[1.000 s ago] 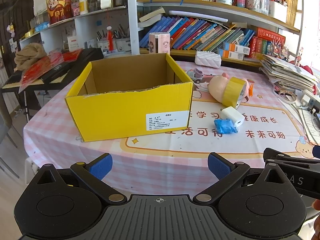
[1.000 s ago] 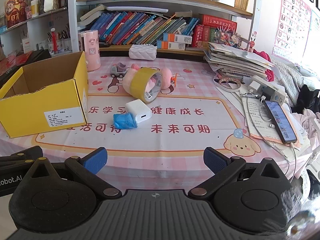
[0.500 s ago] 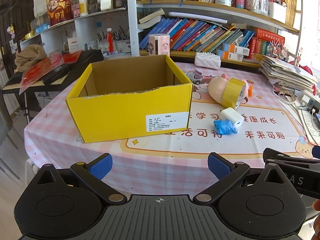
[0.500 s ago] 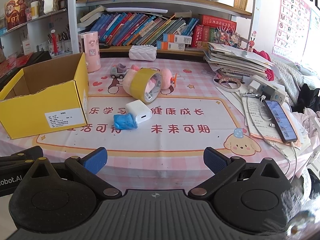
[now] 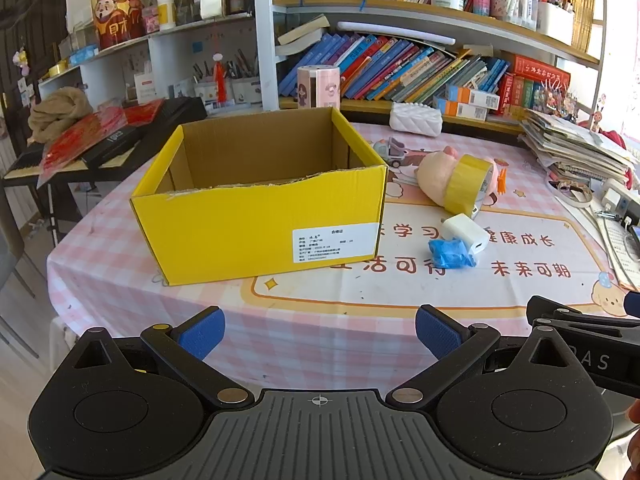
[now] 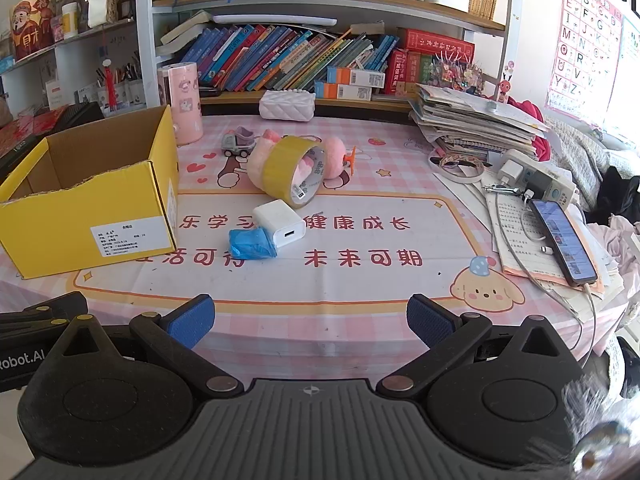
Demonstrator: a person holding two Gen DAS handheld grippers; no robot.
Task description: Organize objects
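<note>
Both grippers are held low at the near edge of the table (image 6: 360,280), nothing touched. The left gripper (image 5: 318,334) is spread wide with nothing between its blue pads (image 5: 202,334), and the right gripper (image 6: 310,322) is spread just as wide, also empty. The two are seen side by side, each one's black frame poking into the other's view.

The yellow cardboard box (image 5: 260,232) is set on the left part of the pink checked cloth, open at the top, a white label on its front wall. No contents can be made out in it, though its floor is mostly hidden by the front wall, so that's hard to call.

To the right of the box, a white charger block (image 6: 280,224) is found touching a crumpled blue wrapper-ish thing (image 6: 252,244). Just behind them a roll of yellow tape (image 6: 294,174) is stood on its edge, leaned against a pink plush toy (image 6: 334,156). A small toy truck (image 6: 238,144) is parked a bit further back, and a white quilted pouch (image 6: 286,106) is left near the bookshelf.

Over on the right edge, a phone (image 6: 562,242) on a cable is laid on papers beside a stack of books.
</note>
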